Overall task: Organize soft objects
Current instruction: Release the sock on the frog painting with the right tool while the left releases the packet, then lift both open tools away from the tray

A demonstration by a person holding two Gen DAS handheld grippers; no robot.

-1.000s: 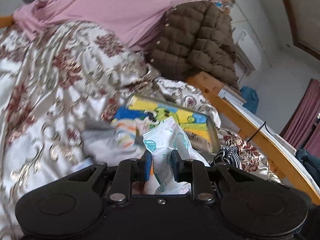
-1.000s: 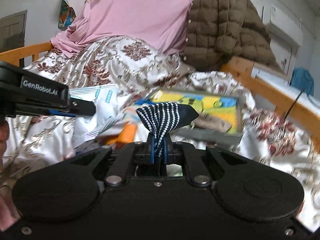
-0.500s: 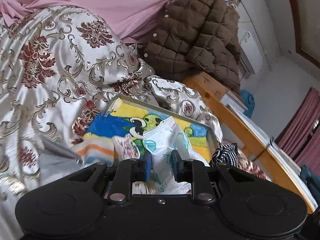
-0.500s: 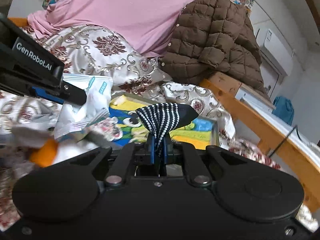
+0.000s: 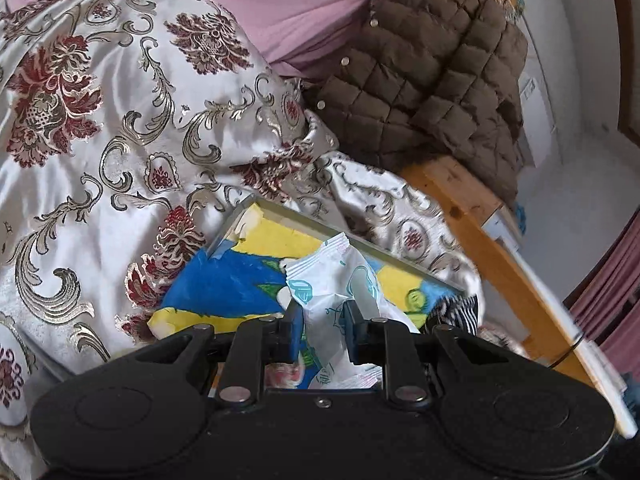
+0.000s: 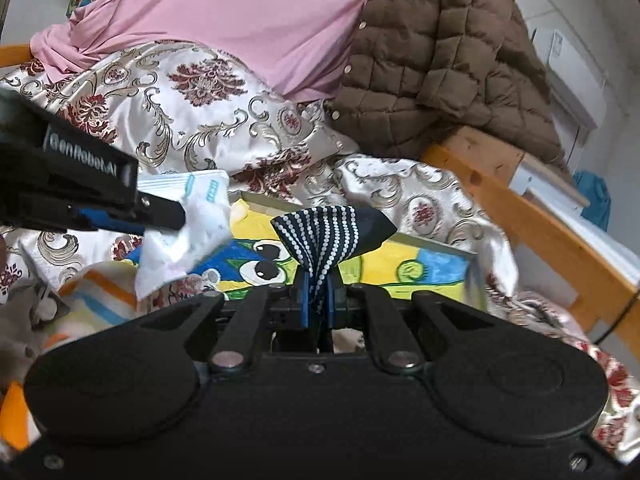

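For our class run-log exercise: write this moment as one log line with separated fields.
left gripper: shut on white tissue packet | right gripper: shut on dotted navy cloth | both over colourful cartoon tray on bed

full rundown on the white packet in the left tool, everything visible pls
The white packet is a soft, crinkled plastic pouch, white with teal printed icons and a crimped sealed edge at its top. The left tool is shut on its lower middle, pads pressing both sides, so the body bulges and creases above them. It stands roughly upright, tilted a little, held in the air over the cartoon-painted tray on the floral bedspread. From the right wrist view it hangs limp past the fingers. Nothing else touches it.
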